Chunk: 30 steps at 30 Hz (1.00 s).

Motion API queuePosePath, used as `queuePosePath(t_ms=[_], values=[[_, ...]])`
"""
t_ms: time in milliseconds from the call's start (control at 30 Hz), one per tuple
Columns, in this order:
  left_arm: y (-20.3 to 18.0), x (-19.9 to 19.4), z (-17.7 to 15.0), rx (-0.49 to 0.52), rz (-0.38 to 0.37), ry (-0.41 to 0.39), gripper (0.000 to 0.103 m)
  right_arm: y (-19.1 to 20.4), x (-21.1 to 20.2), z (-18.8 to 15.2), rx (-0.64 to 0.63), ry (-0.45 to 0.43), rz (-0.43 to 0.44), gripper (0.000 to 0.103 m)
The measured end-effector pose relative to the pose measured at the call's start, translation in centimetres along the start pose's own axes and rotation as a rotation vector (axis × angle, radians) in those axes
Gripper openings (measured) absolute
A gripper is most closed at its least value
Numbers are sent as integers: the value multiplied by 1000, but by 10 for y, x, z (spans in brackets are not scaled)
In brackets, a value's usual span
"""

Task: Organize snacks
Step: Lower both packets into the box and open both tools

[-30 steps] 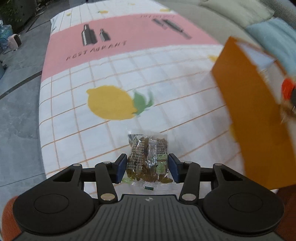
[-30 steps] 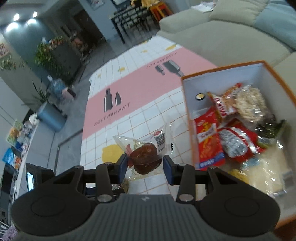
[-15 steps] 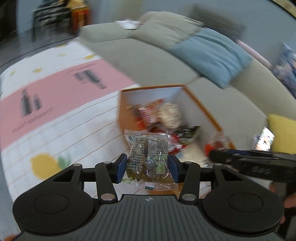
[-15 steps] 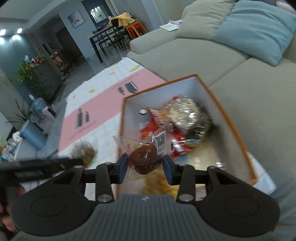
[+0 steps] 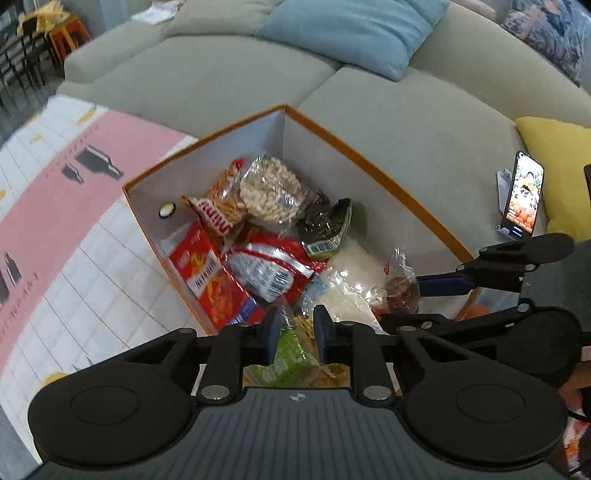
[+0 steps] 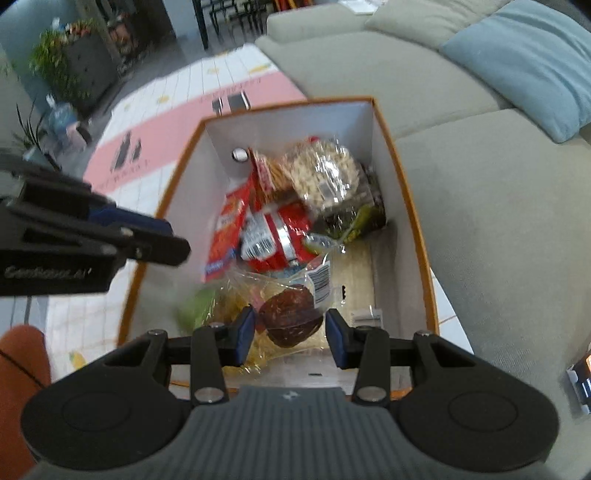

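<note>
Sofa: grey-green, beyond both sets of fingertips. 1 blue cushion and 1 yellow cushion on it.

Rug: pink band w/ bottle print, white grid. Lies left of the L fingers.

Box: 1 pc, orange outside, white inside, open top. Directly ahead of and below both fingertip pairs. Long axis runs away from the cameras toward the sofa. Contents counted where legible: 2 red packs, 1 clear bag of pale puffed bits, 1 dark green pack, 1 white bag. Others partly hidden; total cannot be told.

Left gripper: jaws closing, narrow gap. Clear packet w/ green label shows in that gap and behind it, blurred; whether the pads press it or which way it lies cannot be told.

Right gripper: fingers apart to mid width, clamped on a clear wrapper w/ dark round snack. Snack sits between the pads, over the near end of the box. Wrapper's long axis points forward past the tips; barcode end up and away.

Phone: 1 pc, propped upright on the sofa, right of the L fingers, screen lit.
</note>
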<state>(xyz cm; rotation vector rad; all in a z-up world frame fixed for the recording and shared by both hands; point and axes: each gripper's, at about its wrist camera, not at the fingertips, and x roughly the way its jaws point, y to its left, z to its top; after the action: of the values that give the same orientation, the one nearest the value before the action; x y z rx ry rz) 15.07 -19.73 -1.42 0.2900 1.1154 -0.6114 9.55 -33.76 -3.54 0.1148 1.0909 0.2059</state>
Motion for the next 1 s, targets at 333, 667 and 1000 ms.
queuePosePath(t_ms=[333, 667, 1000], values=[[18, -8, -13, -54, 40, -11, 35, -8, 29, 6, 34, 89, -39, 41], [20, -19, -24, -60, 82, -29, 38, -10, 40, 10, 90, 132, -61, 45], [28, -45, -39, -107, 100, -79, 48, 5, 20, 14, 67, 85, -98, 54]])
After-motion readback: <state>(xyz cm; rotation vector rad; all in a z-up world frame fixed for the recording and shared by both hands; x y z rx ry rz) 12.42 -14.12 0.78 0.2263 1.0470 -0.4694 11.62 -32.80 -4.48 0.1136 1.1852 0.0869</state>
